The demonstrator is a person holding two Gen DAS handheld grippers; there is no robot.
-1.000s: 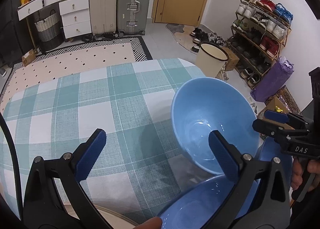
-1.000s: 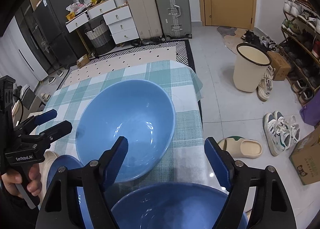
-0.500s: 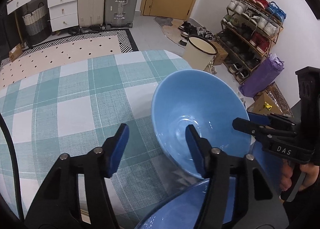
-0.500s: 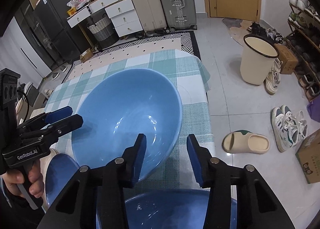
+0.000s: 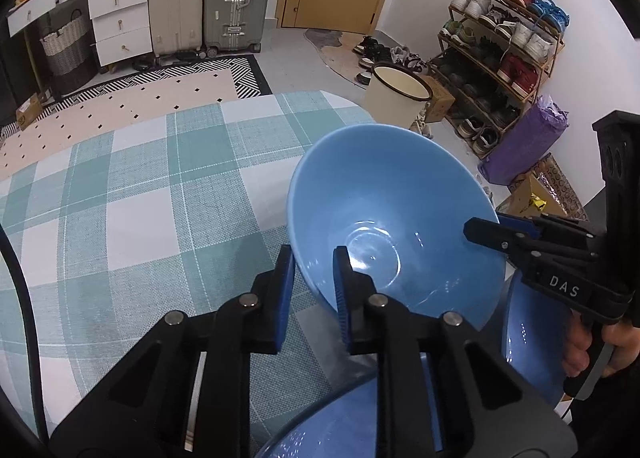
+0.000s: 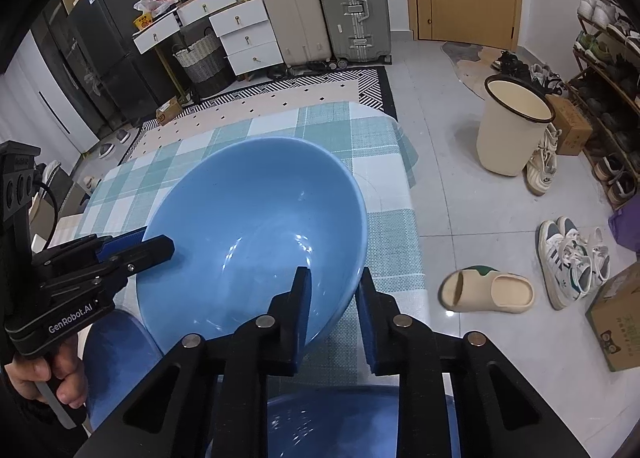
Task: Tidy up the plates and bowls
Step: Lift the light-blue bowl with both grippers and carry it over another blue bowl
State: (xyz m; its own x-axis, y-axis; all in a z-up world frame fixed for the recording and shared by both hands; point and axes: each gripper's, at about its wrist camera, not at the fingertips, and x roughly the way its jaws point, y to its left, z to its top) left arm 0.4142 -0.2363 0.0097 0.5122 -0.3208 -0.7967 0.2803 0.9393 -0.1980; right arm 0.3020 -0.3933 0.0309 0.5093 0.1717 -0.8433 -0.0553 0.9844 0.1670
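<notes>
Large sky-blue glazed ceramic bowl (image 5: pixel 394 225) at centre frame in both views, tilted, above the surface under a teal-and-white checked tablecloth (image 5: pixel 132 193). Left tool (image 5: pixel 314 270), low centre of the left wrist view, pinching the bowl's near-left rim, 1 blue pad outside the wall and 1 inside; jaws just closed onto it. Right tool (image 6: pixel 332 294), low centre of the right wrist view, pinching the opposite rim the same way, jaws also just closed, wall between the pads. Seen from the other camera: right tool at right edge of the left view, left tool at left edge of the right view, each nipping the rim.

2 more blue dishes below: a second blue bowl or plate (image 6: pixel 352 422) at bottom centre, and a darker blue plate (image 5: pixel 532 342) at lower right of the left view; exact kind hard to tell.

Likely step: two-handed lift or carry toward a stack.

Risks, as judgement:
- Glazed rim, thin pads, 2 small contact spots: slip if the tilt grows or 1 grip eases.
- Uneven pull between the 2 hands: bowl twisting out of 1 pinch.
- Bowl near the right edge of the surface, tiled floor (image 6: pixel 460 193) beyond: breakage on a drop.
- Lowering too fast onto the dishes beneath: chipping or a clash of rims.
</notes>
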